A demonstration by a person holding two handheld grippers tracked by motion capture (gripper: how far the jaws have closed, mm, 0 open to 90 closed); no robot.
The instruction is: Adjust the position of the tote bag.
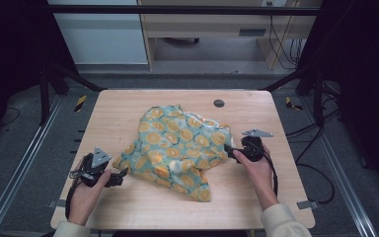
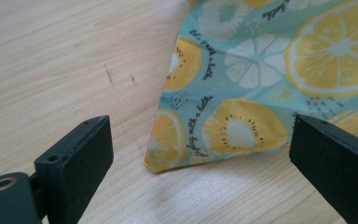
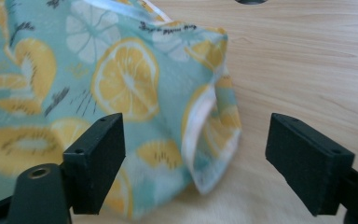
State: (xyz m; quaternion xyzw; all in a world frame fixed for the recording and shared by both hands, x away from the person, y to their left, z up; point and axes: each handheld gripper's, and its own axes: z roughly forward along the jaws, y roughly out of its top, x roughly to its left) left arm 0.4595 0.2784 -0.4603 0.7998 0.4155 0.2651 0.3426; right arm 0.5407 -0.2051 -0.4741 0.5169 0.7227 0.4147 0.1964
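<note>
The wooden surface (image 1: pixel 128 207) carries one crumpled lemon-print cloth (image 1: pixel 177 145) at its centre, long axis running from 11 toward 5 o'clock. Two grippers flank it: the left gripper (image 1: pixel 120 177) at the cloth's 8 o'clock corner, the right gripper (image 1: pixel 229 153) at its 3 o'clock edge, about equally near. Both pairs of jaws stand wide apart, holding nothing, a cloth corner lying just ahead between each.
</note>
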